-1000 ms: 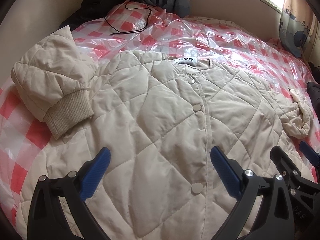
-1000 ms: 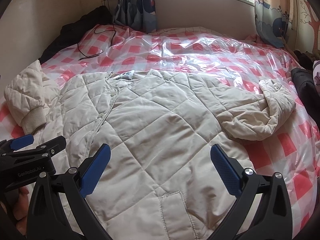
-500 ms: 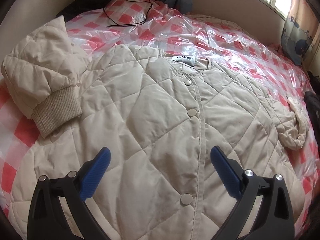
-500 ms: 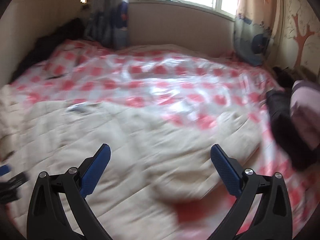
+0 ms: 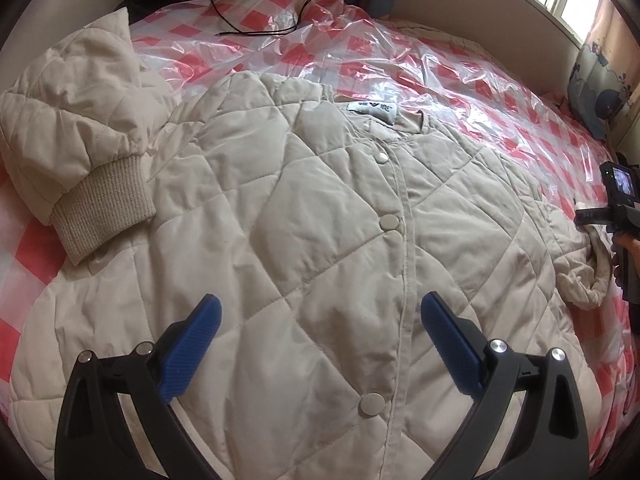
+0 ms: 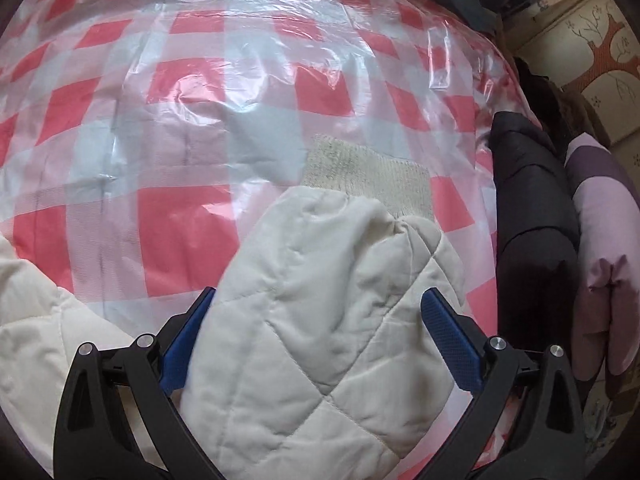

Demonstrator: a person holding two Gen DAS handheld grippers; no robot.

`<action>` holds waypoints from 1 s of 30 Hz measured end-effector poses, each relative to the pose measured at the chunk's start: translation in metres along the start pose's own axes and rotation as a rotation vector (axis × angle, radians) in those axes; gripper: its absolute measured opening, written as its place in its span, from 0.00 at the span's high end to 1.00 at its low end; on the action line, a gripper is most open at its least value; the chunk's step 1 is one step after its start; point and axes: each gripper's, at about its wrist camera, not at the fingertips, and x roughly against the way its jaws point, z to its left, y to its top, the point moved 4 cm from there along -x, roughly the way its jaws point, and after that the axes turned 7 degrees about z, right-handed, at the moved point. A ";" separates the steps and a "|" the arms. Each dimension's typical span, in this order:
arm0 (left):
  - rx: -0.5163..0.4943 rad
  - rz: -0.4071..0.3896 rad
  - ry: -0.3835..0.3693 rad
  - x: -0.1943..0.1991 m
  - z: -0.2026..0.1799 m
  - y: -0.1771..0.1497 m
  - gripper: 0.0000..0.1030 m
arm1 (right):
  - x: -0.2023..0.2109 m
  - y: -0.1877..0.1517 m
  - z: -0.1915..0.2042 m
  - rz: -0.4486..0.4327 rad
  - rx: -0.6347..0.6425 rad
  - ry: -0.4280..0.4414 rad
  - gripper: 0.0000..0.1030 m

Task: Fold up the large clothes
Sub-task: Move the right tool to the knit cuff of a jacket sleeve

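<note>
A cream quilted jacket (image 5: 304, 216) lies front up on the bed, snapped down the middle, its label at the collar. Its one sleeve, with a ribbed cuff (image 5: 104, 204), is bent back at the left. My left gripper (image 5: 318, 336) hovers open over the jacket's lower front, nothing between its blue pads. In the right wrist view the other sleeve (image 6: 320, 320) with its ribbed cuff (image 6: 372, 180) lies between the open fingers of my right gripper (image 6: 318, 334). The right gripper's body (image 5: 618, 208) shows at the left wrist view's right edge.
The bed carries a red and white check sheet under clear plastic (image 5: 460, 76). A black cable (image 5: 264, 12) lies at the far end. Dark and purple clothing (image 6: 536, 208) is piled along the bed's right side. Wall and curtains ring the bed.
My right gripper has swung right and dropped down over the far sleeve, which now sits between its fingers. The left gripper has shifted slightly forward over the jacket front.
</note>
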 end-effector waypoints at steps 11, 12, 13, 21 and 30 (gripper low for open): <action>-0.081 -0.093 0.110 0.014 -0.017 0.000 0.07 | 0.209 -0.156 0.069 -0.419 -0.088 0.564 0.06; -0.085 -0.102 0.114 0.016 -0.018 0.000 0.07 | 0.221 -0.174 0.082 -0.435 -0.081 0.597 0.06; -0.086 -0.110 0.115 0.019 -0.017 0.000 0.07 | 0.233 -0.191 0.097 -0.446 -0.073 0.616 0.06; -0.080 -0.130 0.115 0.027 -0.014 0.000 0.07 | 0.240 -0.238 0.162 -0.511 0.045 0.612 0.06; -0.069 -0.106 0.115 0.018 -0.013 0.003 0.07 | 0.225 -0.213 0.146 -0.560 0.108 0.462 0.06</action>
